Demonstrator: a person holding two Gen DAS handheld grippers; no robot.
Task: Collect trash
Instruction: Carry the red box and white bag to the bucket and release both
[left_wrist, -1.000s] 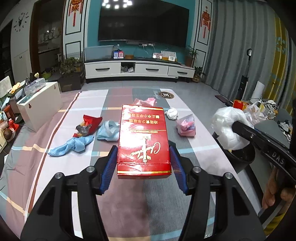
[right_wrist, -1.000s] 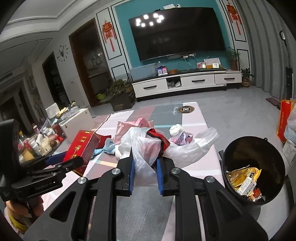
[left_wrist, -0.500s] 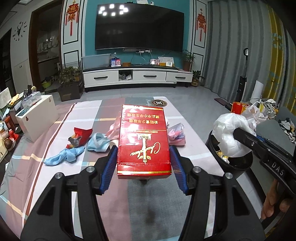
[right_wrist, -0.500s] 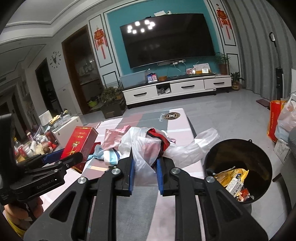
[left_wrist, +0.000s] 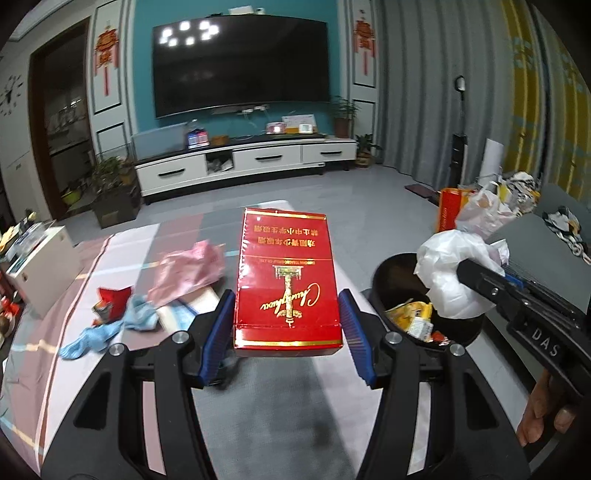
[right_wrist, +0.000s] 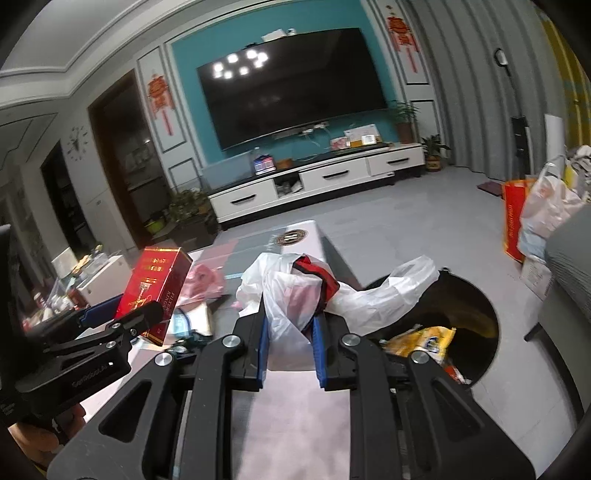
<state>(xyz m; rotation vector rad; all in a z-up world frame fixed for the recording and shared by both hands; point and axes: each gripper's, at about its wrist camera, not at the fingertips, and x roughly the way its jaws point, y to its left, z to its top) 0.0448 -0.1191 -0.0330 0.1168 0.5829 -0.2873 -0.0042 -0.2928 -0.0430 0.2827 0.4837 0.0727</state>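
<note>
Left wrist view shows the left tool (left_wrist: 287, 325) clamped on a red box (left_wrist: 287, 280), its blue pads pressing both long sides, the box carried off the bench (left_wrist: 258, 406) and pointing away from the camera. A second ago the black trash bin (left_wrist: 391, 273) sat at the far right edge of this view, mostly hidden; now it has swung in just beside the box, its mouth and the yellow wrappers inside plainly showing. In the right wrist view the right tool (right_wrist: 290, 345) is closed tight on a white plastic bag (right_wrist: 291, 295) with something red bundled in it, and the bag's loose tail now drapes over the bin's near rim, where before it hung clear of it. Both loads have therefore travelled toward the bin together. My reading is that the carry is nearly over: the bag looks ready to drop, the box needs a little more sideways travel. A pink bag (left_wrist: 188, 269) and blue cloth (left_wrist: 107, 328) remain on the bench.
</note>
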